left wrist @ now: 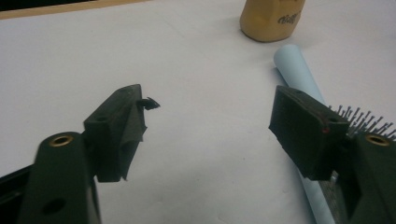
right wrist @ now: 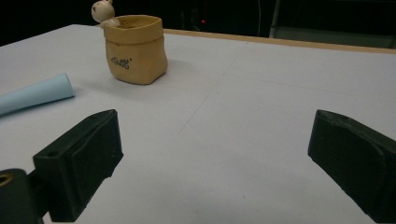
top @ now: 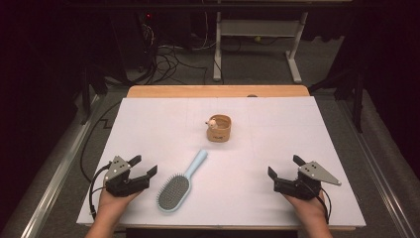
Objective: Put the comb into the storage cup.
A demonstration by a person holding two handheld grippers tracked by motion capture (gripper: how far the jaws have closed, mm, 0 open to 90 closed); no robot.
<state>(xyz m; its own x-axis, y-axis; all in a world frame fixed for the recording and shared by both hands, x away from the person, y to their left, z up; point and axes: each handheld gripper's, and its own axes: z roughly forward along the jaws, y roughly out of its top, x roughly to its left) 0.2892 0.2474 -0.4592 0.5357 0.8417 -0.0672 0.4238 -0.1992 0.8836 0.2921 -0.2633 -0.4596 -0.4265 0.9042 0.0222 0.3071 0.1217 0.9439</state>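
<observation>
hairbrush (top: 179, 183) lies just right of my left gripper (top: 142, 166), jaws apart, empty; long axis runs up-right, handle pointing away toward the pot (top: 220, 128); right gripper (top: 285, 167) also open, well apart, so left's nearer

white table (top: 148, 124) bearing a blue hairbrush (top: 179, 184) and tan pot (top: 220, 128)

Smooth pale-blue plastic hairbrush (top: 179, 184) lies on matt white tabletop (top: 148, 129).
</observation>
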